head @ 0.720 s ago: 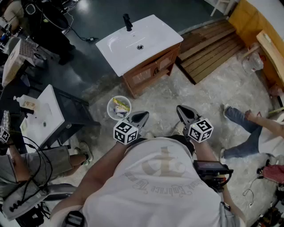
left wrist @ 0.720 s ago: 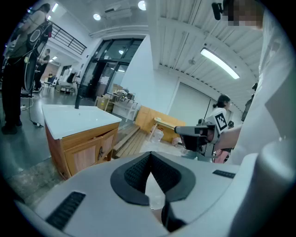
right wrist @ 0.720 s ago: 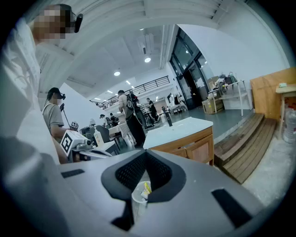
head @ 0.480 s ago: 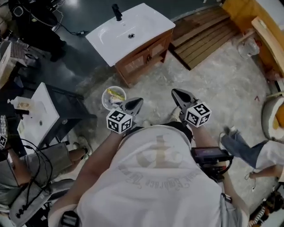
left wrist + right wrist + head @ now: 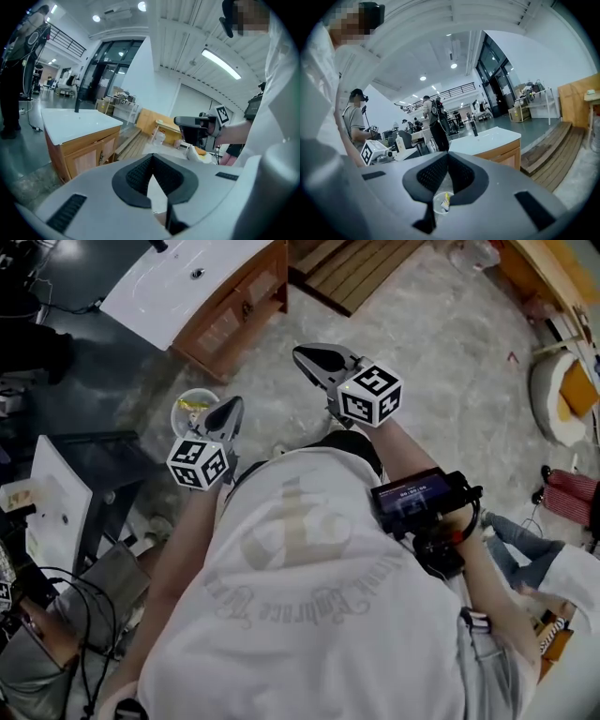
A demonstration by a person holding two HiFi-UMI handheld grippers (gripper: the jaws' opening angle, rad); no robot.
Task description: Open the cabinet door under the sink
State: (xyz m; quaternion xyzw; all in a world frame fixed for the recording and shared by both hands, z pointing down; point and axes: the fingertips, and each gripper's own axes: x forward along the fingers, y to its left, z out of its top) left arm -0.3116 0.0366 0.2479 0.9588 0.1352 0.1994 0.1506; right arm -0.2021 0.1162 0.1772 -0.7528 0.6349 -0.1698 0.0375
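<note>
1. Distance: cabinet door [image 5: 240,309] under the sink [image 5: 173,282] sits at eleven o'clock, well apart from you.
2. Left gripper [image 5: 231,410] and right gripper [image 5: 307,355] fingers are closed, empty; kept so, they could only knock the door.

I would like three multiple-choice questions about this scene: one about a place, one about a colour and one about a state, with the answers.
1. Where is the white bucket?
A. on the floor near the left gripper
B. on a shelf
C. on a chair
2. What colour is the sink top?
A. black
B. white
C. green
3. The cabinet doors are:
A. removed
B. wide open
C. closed

Answers: 1 A, it stands on the floor beside those jaws; 2 B, it is plain white; 3 C, both doors lie flush with the front.
</note>
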